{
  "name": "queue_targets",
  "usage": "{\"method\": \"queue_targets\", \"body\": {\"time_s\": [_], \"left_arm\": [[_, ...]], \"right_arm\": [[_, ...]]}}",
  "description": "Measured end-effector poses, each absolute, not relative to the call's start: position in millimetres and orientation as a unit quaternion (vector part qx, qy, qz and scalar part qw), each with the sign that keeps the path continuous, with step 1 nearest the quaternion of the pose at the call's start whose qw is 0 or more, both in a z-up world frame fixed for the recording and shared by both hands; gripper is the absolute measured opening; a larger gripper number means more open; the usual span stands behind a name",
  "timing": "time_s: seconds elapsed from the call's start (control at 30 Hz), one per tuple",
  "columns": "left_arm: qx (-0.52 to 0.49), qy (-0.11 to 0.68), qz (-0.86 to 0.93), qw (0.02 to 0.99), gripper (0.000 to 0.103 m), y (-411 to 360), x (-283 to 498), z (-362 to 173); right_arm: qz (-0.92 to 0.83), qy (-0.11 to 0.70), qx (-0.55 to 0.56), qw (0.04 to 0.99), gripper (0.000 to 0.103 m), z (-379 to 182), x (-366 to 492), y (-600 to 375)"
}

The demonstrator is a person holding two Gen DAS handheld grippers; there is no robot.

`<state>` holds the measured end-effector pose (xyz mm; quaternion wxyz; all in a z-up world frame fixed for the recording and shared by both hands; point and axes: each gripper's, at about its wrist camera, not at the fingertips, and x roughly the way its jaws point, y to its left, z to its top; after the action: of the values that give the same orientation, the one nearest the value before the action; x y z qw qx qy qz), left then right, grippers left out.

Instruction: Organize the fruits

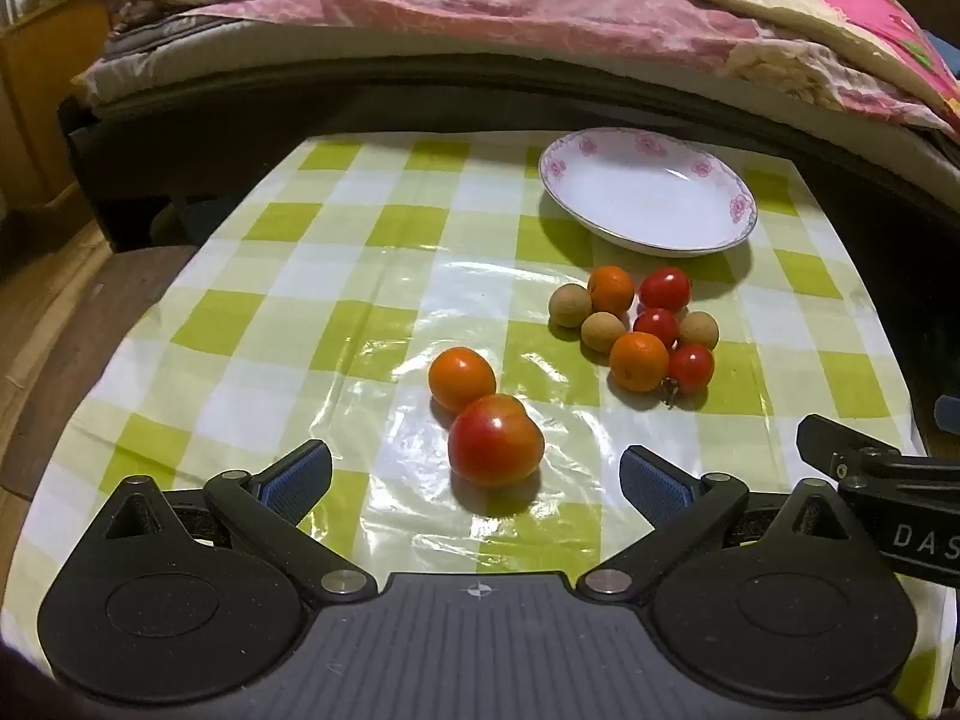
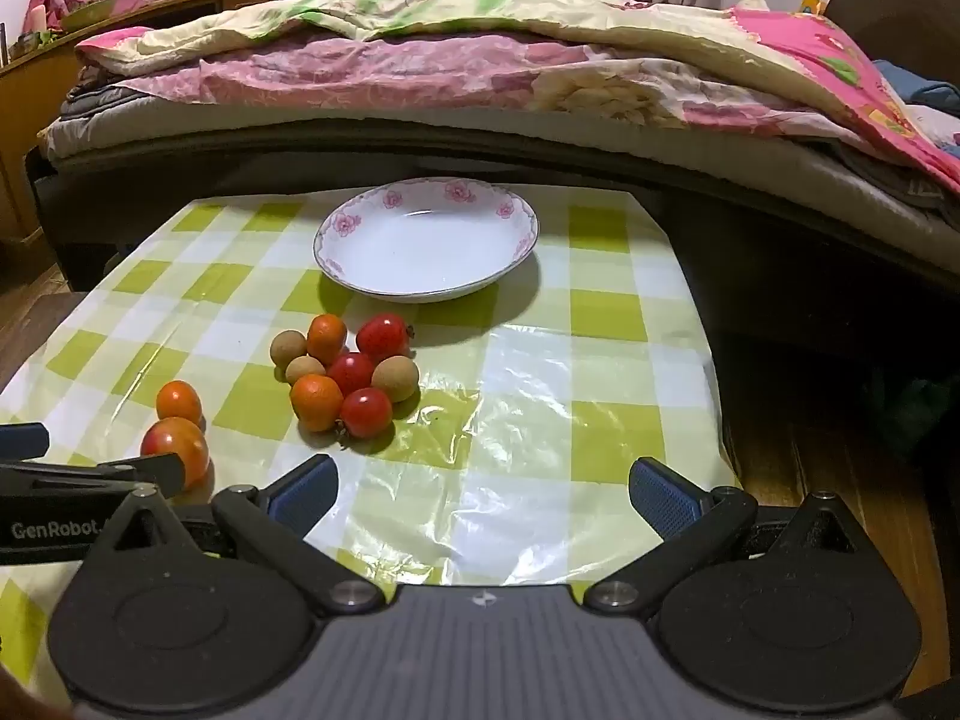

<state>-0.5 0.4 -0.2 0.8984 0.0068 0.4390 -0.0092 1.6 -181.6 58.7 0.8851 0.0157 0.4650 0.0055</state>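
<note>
A large red tomato [image 1: 495,447] lies just ahead of my open, empty left gripper [image 1: 477,480], with a small orange [image 1: 461,378] touching it behind. A cluster of cherry tomatoes, small oranges and brown longans [image 1: 636,327] sits further right. A white plate with pink flowers [image 1: 648,189] stands empty at the back. In the right wrist view the plate [image 2: 426,240] is straight ahead, the cluster [image 2: 345,381] is ahead left, and the large tomato [image 2: 176,450] is at far left. My right gripper [image 2: 483,495] is open and empty above the tablecloth.
The table has a green and white checked cloth [image 1: 336,312] under clear plastic. A bed with pink and cream quilts [image 2: 480,60] runs along the far edge. The table's right edge [image 2: 714,372] drops to a wooden floor. The right gripper's body [image 1: 888,480] shows at right.
</note>
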Motion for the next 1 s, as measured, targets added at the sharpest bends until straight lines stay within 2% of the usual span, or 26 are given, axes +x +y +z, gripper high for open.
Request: {"method": "queue_targets", "body": {"time_s": [1.0], "left_arm": [[0.002, 0.445, 0.000, 0.895, 0.103, 1.5, -0.5, -6.8]], "right_arm": [[0.006, 0.468, 0.003, 0.883, 0.103, 54.7, 2.2, -177.7]]}}
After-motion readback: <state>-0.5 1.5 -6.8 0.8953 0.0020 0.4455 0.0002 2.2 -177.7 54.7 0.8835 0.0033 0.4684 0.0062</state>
